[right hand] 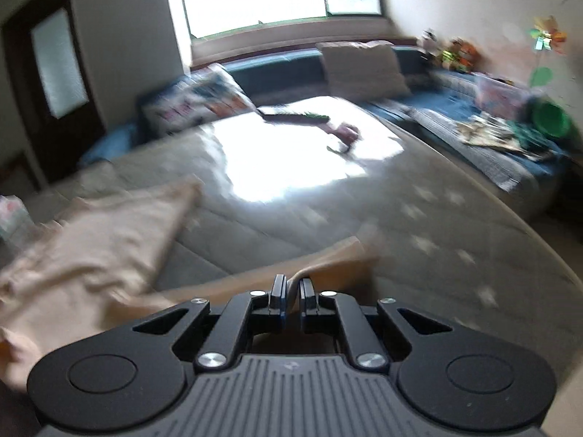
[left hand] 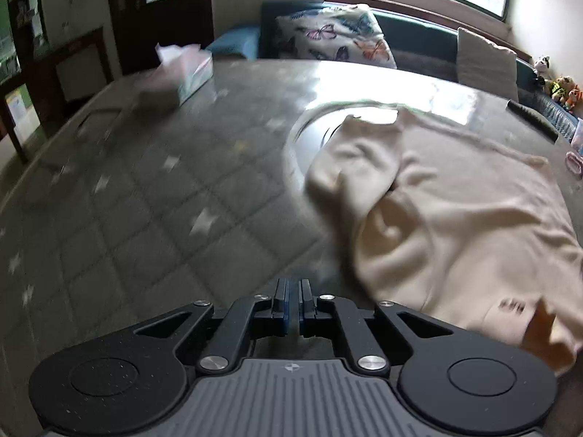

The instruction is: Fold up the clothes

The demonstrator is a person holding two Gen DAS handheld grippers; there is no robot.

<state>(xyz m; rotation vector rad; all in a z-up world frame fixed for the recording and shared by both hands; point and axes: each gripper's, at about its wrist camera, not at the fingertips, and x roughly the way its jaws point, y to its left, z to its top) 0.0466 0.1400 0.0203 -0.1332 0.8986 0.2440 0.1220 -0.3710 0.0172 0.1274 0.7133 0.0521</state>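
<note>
I see the cream garment (left hand: 448, 218) spread rumpled on the worktop (left hand: 164, 189), lying from 1 to 4 o'clock in the left wrist view, one folded part bunched near centre. Left hand-held gripper (left hand: 294, 304): fingers pressed together, nothing between them, hovering over bare worktop just beside the garment's near edge. Right hand-held gripper (right hand: 292, 302): fingers nearly closed, a fold of cream cloth pinched between them; that view is motion-blurred. I note a tissue box (left hand: 189, 73) at 11 o'clock and a butterfly-print cushion (left hand: 335, 38) at 12 o'clock beyond the worktop.
</note>
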